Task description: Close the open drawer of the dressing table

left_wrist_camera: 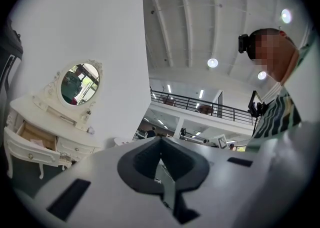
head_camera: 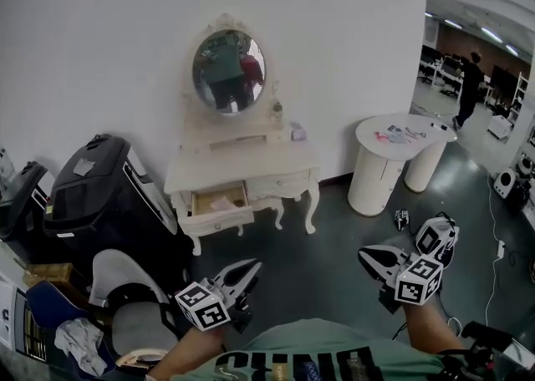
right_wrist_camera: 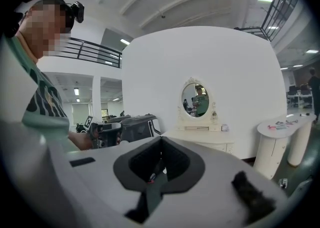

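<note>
The white dressing table (head_camera: 251, 169) stands against the white wall, under an oval mirror (head_camera: 228, 70). Its left drawer (head_camera: 219, 204) is pulled out, with a pale paper inside; the right drawer is in. Both grippers hang low in the head view, well short of the table. My left gripper (head_camera: 253, 266) is shut and empty, its tip aimed toward the table. The right gripper (head_camera: 364, 254) is shut and empty as well. In the left gripper view the open drawer (left_wrist_camera: 34, 138) sits far left. The right gripper view shows the table (right_wrist_camera: 200, 141) just above the closed jaw tips.
A black case (head_camera: 100, 195) stands left of the table, with a grey chair (head_camera: 134, 308) nearer me. Two white round stands (head_camera: 393, 158) are at the right. A small dark object (head_camera: 402, 219) lies on the floor. A person (head_camera: 470, 87) stands far back right.
</note>
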The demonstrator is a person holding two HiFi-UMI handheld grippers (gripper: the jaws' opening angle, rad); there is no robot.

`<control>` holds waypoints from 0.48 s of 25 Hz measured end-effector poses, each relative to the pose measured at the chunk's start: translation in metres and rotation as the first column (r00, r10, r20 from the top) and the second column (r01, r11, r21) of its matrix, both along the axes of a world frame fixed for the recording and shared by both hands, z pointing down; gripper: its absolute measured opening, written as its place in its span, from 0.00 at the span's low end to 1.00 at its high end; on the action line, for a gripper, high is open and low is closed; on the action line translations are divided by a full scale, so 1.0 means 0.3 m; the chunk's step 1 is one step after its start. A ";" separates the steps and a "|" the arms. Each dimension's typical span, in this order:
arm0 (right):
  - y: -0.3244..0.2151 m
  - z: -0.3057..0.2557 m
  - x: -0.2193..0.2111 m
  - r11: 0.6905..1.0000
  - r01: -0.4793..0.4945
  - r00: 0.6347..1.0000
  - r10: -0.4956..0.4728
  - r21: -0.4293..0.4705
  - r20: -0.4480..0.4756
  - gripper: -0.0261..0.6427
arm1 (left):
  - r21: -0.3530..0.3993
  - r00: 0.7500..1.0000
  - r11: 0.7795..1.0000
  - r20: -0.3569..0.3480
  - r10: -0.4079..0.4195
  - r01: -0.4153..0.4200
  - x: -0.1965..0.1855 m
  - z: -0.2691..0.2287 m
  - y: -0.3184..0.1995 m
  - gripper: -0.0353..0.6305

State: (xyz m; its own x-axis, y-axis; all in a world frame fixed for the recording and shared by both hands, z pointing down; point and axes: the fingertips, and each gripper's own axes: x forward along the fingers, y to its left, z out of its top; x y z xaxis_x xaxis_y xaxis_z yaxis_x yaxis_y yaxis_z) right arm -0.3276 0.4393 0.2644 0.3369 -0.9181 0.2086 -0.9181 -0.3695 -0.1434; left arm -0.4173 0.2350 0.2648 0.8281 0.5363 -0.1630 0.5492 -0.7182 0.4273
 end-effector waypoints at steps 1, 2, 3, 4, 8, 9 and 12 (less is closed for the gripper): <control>-0.019 0.003 0.010 1.000 -0.009 1.000 0.009 0.000 0.004 0.06 | 0.008 1.000 1.000 -0.001 0.003 -0.003 0.012 0.004 -0.024 0.07; -0.038 0.007 0.019 1.000 -0.014 1.000 0.014 0.000 0.009 0.06 | 0.019 1.000 1.000 -0.005 0.007 -0.007 0.024 0.004 -0.043 0.07; -0.058 0.012 0.027 1.000 -0.015 1.000 0.015 -0.002 0.013 0.06 | 0.031 1.000 0.999 -0.011 0.012 -0.011 0.036 0.002 -0.057 0.07; -0.075 0.017 0.033 1.000 -0.012 1.000 0.013 -0.007 0.015 0.06 | 0.042 1.000 0.999 -0.018 0.016 -0.015 0.048 0.000 -0.066 0.07; -0.118 0.043 0.086 1.000 0.010 1.000 -0.010 -0.030 0.018 0.06 | 0.062 0.999 0.998 -0.032 0.022 -0.020 0.098 0.010 -0.078 0.07; -0.124 0.044 0.109 0.999 0.018 1.000 -0.017 -0.030 0.018 0.06 | 0.068 0.999 0.998 -0.033 0.017 -0.014 0.115 0.014 -0.080 0.07; -0.133 0.045 0.188 0.999 0.045 0.999 -0.044 -0.018 0.019 0.06 | 0.078 1.000 0.997 -0.021 -0.011 0.013 0.178 0.030 -0.081 0.07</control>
